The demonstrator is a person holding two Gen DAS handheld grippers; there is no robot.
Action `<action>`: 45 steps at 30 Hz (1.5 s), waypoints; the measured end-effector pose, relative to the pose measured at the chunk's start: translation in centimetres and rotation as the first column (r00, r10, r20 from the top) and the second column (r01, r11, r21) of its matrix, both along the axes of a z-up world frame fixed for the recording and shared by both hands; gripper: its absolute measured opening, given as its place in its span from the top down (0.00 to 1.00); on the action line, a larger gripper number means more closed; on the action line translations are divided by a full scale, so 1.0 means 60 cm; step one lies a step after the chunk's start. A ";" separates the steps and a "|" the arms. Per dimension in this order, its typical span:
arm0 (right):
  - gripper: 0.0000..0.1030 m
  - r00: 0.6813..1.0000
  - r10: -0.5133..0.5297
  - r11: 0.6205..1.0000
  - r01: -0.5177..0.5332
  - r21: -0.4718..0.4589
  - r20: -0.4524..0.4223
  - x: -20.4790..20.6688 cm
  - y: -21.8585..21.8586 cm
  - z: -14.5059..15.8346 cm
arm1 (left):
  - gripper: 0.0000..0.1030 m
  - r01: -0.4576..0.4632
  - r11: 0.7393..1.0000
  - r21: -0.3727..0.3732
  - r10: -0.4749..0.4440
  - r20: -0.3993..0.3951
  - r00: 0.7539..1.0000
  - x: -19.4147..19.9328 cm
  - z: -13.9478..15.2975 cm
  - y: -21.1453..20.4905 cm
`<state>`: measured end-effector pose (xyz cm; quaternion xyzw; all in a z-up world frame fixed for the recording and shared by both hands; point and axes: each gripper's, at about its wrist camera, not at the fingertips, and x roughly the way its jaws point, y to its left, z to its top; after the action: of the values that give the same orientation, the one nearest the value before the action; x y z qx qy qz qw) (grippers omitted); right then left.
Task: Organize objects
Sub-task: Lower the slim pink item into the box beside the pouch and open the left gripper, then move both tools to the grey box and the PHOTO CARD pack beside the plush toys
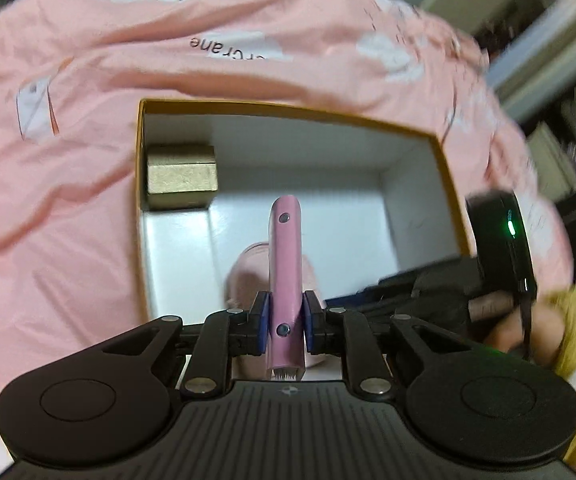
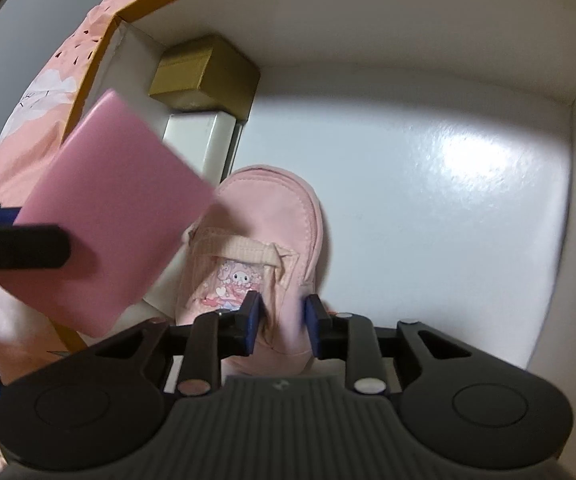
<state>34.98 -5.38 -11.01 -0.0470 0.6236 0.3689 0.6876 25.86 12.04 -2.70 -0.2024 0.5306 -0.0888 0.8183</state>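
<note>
My left gripper [image 1: 286,318] is shut on a flat pink wallet [image 1: 286,264], held edge-on above an open white box with a mustard rim [image 1: 288,110]. The wallet also shows in the right wrist view [image 2: 112,220], with the left fingers [image 2: 20,246] clamped on it. My right gripper [image 2: 282,326] is shut on the end of a pink pouch [image 2: 264,232] with a cartoon patch, low inside the box [image 2: 427,184]. The pouch peeks out behind the wallet in the left wrist view [image 1: 248,276].
A small gold box [image 1: 180,178] sits in the box's far left corner, also in the right wrist view [image 2: 204,74], with a white box [image 2: 204,140] next to it. Pink bedding [image 1: 68,160] surrounds the box. Shelves [image 1: 559,80] stand at the right.
</note>
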 end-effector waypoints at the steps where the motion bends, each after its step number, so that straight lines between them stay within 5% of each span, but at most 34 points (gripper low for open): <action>1: 0.67 1.000 0.003 1.000 -0.003 -0.002 0.020 -0.001 -0.004 0.006 | 0.82 -0.034 0.999 -0.036 0.034 -0.005 0.999 0.001 -0.009 0.002; 6: 0.67 0.995 0.018 1.000 -0.017 -0.018 0.095 -0.004 -0.032 0.032 | 0.82 -0.184 0.952 -0.245 0.181 -0.034 0.983 -0.005 -0.057 0.008; 9: 0.87 0.994 0.019 0.999 -0.015 -0.034 0.112 -0.001 -0.046 0.035 | 0.82 -0.235 0.924 -0.301 0.231 -0.047 0.972 -0.008 -0.083 0.005; 13: 0.87 0.991 -0.001 0.999 0.006 -0.039 0.131 -0.005 -0.071 0.041 | 0.82 -0.290 0.898 -0.332 0.277 -0.086 0.957 -0.013 -0.114 0.002; 16: 0.85 0.989 -0.010 0.999 0.015 -0.036 0.148 -0.009 -0.069 0.043 | 0.77 -0.304 0.908 -0.289 0.286 -0.104 0.953 -0.015 -0.117 -0.006; 20: 0.83 0.989 -0.023 1.000 0.025 -0.013 0.147 -0.013 -0.062 0.043 | 0.71 -0.295 0.950 -0.105 0.282 -0.123 0.951 -0.013 -0.111 -0.021; 26: 0.83 0.988 -0.016 0.999 0.021 -0.032 0.155 -0.022 -0.039 0.036 | 0.63 -0.250 0.967 0.050 0.250 -0.007 0.968 -0.027 -0.083 -0.037; 28: 0.83 0.986 -0.006 0.999 0.014 -0.043 0.164 -0.028 -0.029 0.034 | 0.55 -0.229 0.971 0.068 0.227 0.043 0.973 -0.039 -0.068 -0.045; 38: 0.83 0.983 0.025 0.998 -0.014 -0.060 0.183 -0.049 -0.013 0.038 | 0.54 -0.154 0.982 0.109 0.134 0.175 0.975 -0.089 -0.023 -0.060; 45: 0.79 0.939 -0.007 1.000 -0.004 0.030 0.345 -0.116 -0.063 0.101 | 0.48 -0.061 0.987 0.146 0.012 0.318 0.948 -0.161 0.029 -0.090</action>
<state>28.00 -9.14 -4.97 -0.1000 0.4877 0.3641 0.7871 16.17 6.62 -0.94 -0.1316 0.3942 -0.0635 0.9073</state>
